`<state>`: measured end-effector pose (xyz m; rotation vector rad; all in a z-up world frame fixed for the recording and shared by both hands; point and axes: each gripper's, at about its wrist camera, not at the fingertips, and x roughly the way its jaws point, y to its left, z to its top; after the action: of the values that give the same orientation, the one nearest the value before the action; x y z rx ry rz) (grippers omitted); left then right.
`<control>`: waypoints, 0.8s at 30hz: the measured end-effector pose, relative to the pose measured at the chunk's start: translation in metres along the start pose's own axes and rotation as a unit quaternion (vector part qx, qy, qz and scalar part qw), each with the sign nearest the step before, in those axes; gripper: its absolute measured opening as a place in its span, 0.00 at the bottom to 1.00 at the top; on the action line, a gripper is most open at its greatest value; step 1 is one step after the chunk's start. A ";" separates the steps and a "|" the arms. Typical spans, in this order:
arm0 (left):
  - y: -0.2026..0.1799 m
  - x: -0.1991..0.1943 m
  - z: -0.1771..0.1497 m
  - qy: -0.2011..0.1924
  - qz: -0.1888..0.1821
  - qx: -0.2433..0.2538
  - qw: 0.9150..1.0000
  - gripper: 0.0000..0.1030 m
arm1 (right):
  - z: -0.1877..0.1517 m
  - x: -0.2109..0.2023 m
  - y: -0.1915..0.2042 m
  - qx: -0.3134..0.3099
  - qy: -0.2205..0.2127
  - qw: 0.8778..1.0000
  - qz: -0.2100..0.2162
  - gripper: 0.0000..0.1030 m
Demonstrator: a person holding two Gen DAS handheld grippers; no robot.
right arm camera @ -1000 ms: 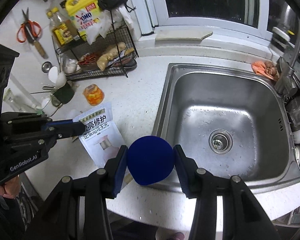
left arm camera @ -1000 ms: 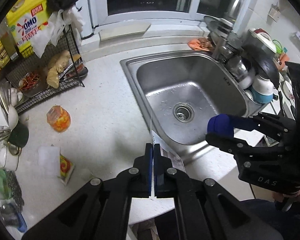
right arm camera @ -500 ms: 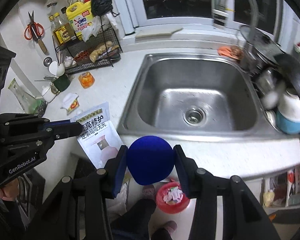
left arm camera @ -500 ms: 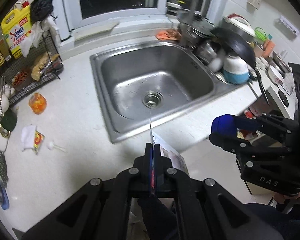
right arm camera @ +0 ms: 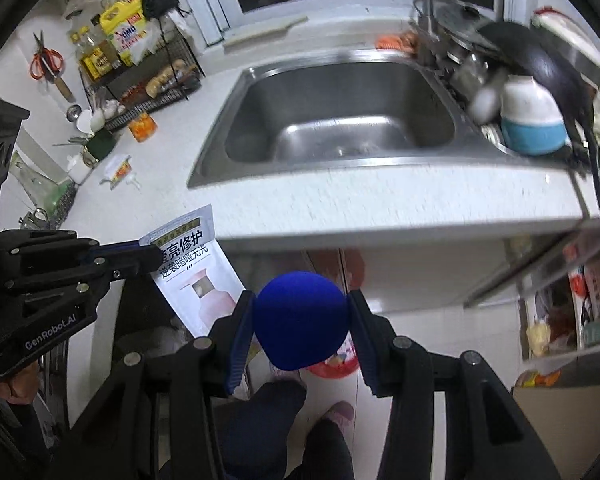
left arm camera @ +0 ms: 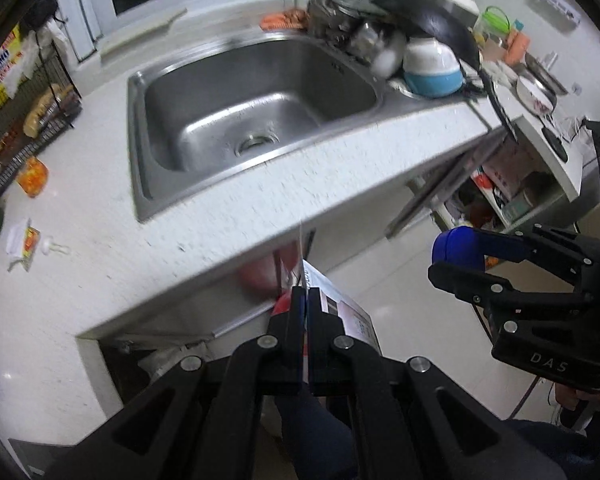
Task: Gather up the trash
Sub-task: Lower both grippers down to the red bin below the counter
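Left gripper (left arm camera: pixel 305 300) clamped a printed refill pouch (right arm camera: pixel 196 276); right gripper (right arm camera: pixel 300 320) clamped a blue ball (right arm camera: pixel 302 320).
Both were held off the countertop (left arm camera: pixel 220 216); only the right view showed the red bin (right arm camera: pixel 334 364).

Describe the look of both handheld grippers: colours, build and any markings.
Both are matte black plastic frames with silver screw heads and blue pads lining the fingers. The left gripper carries white "GenRobot.AI" lettering on its body; the right gripper reads "DAS". No cables are clearly visible.
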<state>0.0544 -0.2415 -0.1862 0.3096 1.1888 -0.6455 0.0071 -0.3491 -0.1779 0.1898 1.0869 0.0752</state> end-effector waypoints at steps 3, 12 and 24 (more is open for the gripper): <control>-0.004 0.028 -0.008 0.014 0.008 0.002 1.000 0.00 | -0.010 0.015 -0.006 0.011 0.016 1.000 -0.003 0.42; 0.001 0.122 -0.040 0.048 0.009 -0.021 0.999 0.00 | -0.051 0.087 -0.032 0.029 0.050 0.998 -0.016 0.42; 0.005 0.274 -0.081 0.082 -0.028 -0.041 0.995 0.00 | -0.099 0.214 -0.063 0.056 0.097 0.994 -0.016 0.42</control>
<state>0.0572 -0.2757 -0.4701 0.2637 1.3818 -0.6271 0.0172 -0.3663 -0.4210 0.2705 1.2885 0.0046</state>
